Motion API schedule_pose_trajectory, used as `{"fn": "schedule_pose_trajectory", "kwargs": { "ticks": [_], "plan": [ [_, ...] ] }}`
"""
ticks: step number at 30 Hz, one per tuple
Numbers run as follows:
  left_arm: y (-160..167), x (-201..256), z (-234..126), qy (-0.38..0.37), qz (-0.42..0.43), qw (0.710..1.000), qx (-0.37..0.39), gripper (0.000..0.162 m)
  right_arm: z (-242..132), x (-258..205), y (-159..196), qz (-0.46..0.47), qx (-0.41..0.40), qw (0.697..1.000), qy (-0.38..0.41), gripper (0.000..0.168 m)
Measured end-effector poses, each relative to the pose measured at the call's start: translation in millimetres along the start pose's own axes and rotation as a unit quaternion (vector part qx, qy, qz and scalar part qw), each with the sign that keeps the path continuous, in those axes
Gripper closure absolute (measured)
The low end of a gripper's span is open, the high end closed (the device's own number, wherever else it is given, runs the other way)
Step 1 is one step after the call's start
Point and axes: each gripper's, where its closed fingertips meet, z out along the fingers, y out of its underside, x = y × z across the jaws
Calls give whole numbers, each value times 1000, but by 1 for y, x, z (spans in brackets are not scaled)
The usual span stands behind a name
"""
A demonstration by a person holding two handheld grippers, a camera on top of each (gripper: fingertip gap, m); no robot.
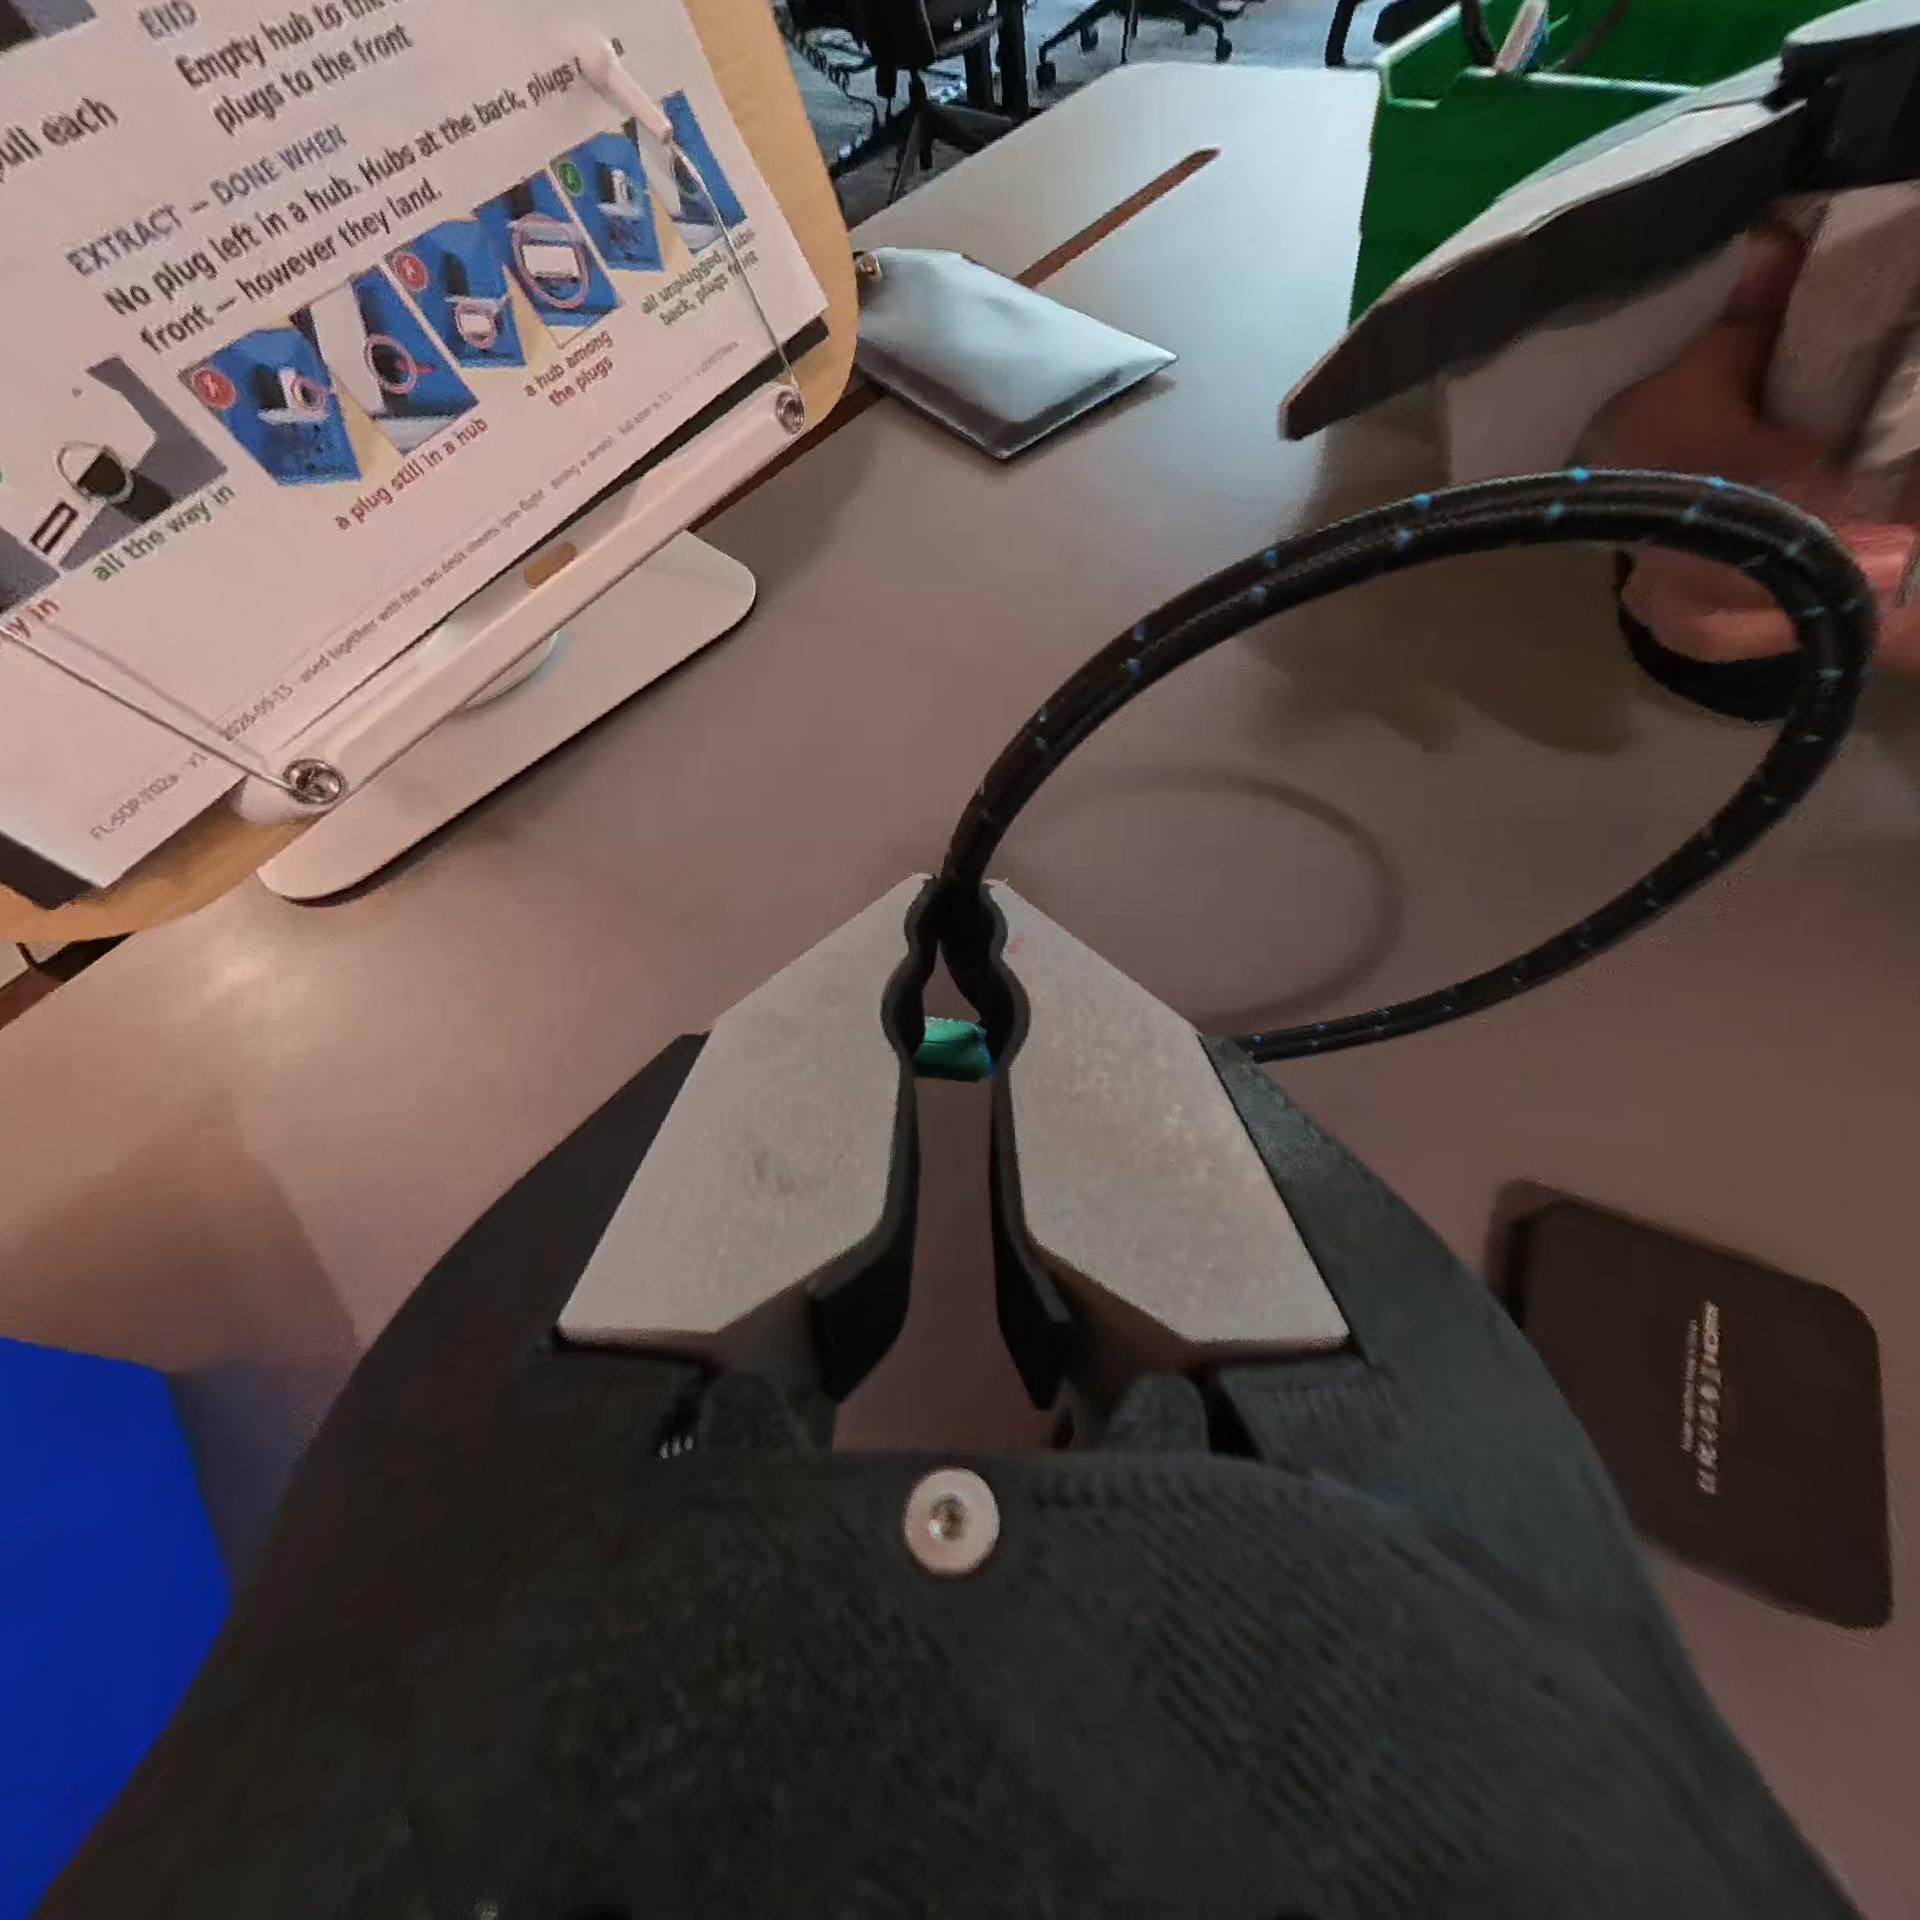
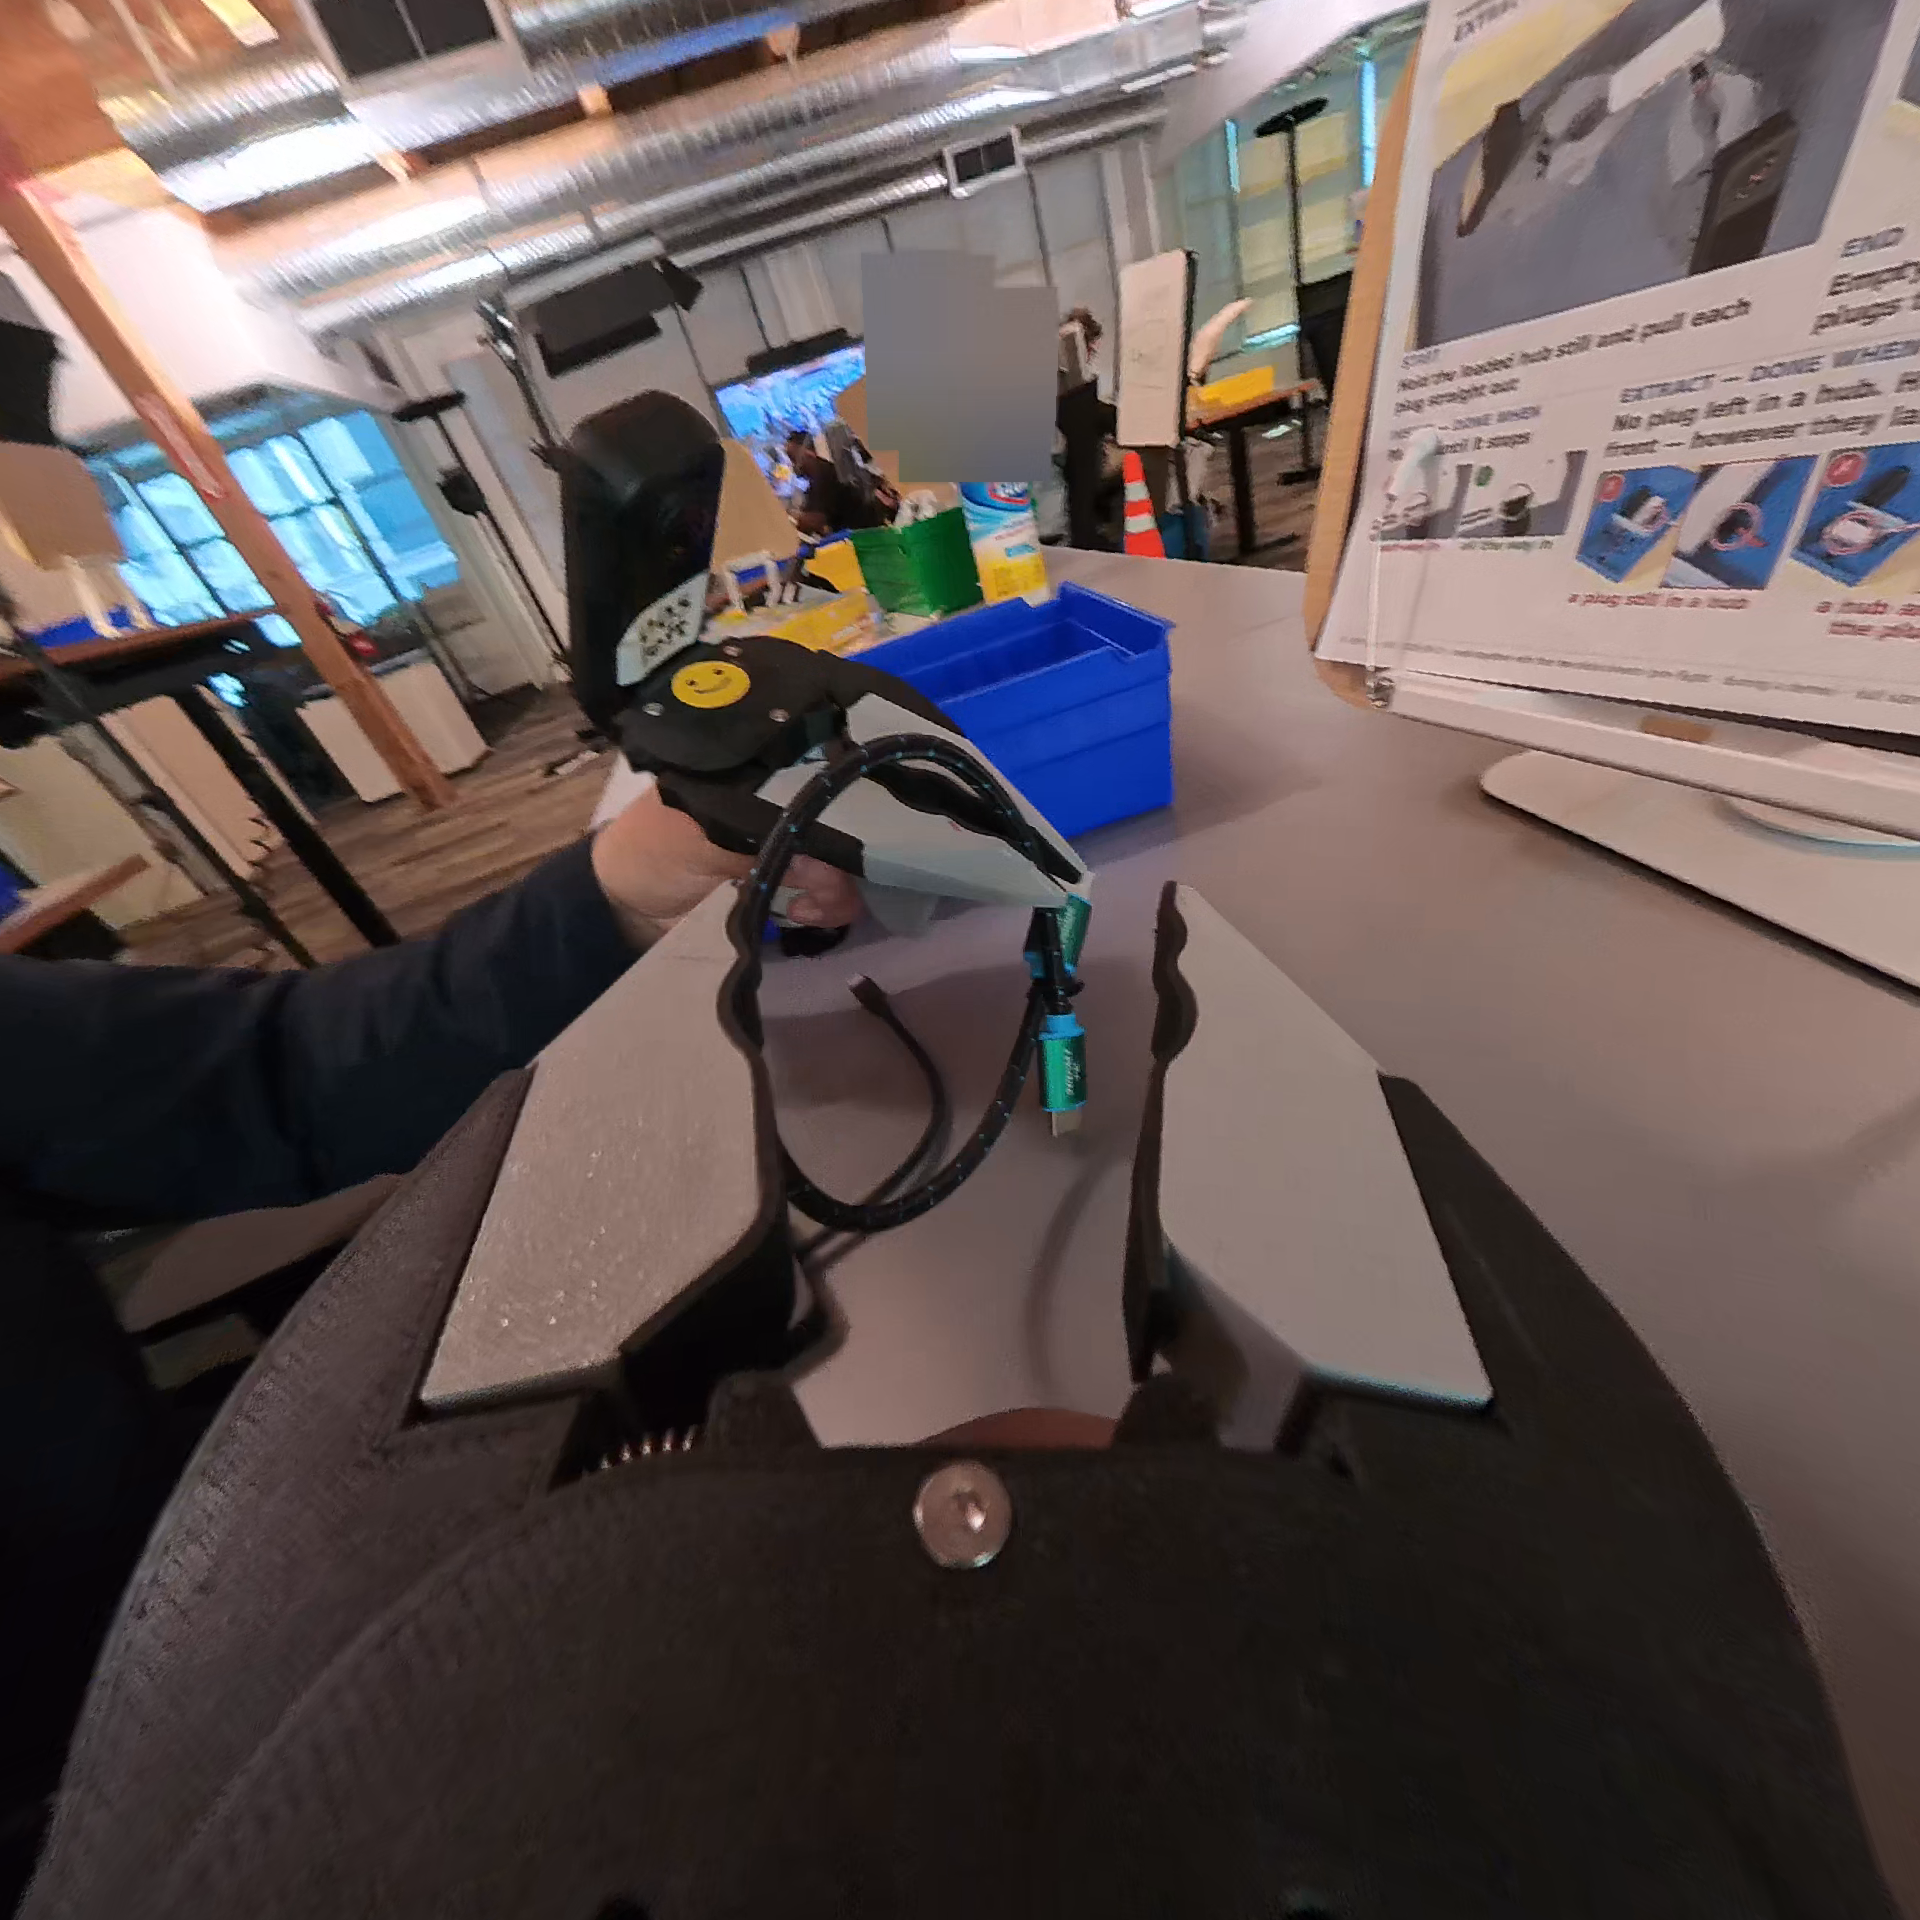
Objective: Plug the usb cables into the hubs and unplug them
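Observation:
My left gripper point(image 1: 951, 894) is shut on a black braided cable with blue flecks point(image 1: 1558, 499). The cable loops out to the right, above the grey table point(image 1: 727, 935). A green plug point(image 1: 945, 1049) shows between the fingers. In the right wrist view the left gripper point(image 2: 1075, 883) holds the coiled cable point(image 2: 769, 883) above the table, and a second green plug point(image 2: 1065, 1070) hangs below its tip. My right gripper point(image 2: 961, 935) is open and empty, with its jaws on either side of the hanging cable but apart from it. A thinner black cable end point(image 2: 894, 1029) hangs within the loop.
An instruction sheet on a white stand point(image 1: 416, 364) is at the back left of the table. Near it lie a silver pouch point(image 1: 997, 343) and a flat black device point(image 1: 1694, 1423). A blue bin point(image 2: 1039, 707) stands on the table. A green box point(image 1: 1507, 135) is beyond it. There is about 11 centimeters between the tips of the two grippers. The right tips stand about 15 centimeters off the flat black device point(image 1: 1694, 1423).

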Motion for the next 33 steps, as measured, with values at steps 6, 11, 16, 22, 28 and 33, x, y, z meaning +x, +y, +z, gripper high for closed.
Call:
{"fn": "schedule_pose_trajectory", "kwargs": {
  "ticks": [6,11,16,22,28,33],
  "plan": [
    [-3,-7,-10,-54,54,997,-7,158,18,-28,9,-13,-18,999,-49,91],
    [3,-4,-2,-58,57,997,-19,158,30,-33,26,-42,-57,997,-43,140],
    [-5,11,-4,-27,67,997,9,157,7,9,9,-120,-40,986,112,166],
    [-13,42,4,47,32,998,32,145,2,-34,-12,-134,17,991,6,167],
    [-7,56,8,79,38,996,27,156,6,-40,-9,-128,10,992,-8,166],
    [-13,64,3,136,-14,990,45,158,-4,-26,-21,-60,47,997,-5,166]
  ]
}}
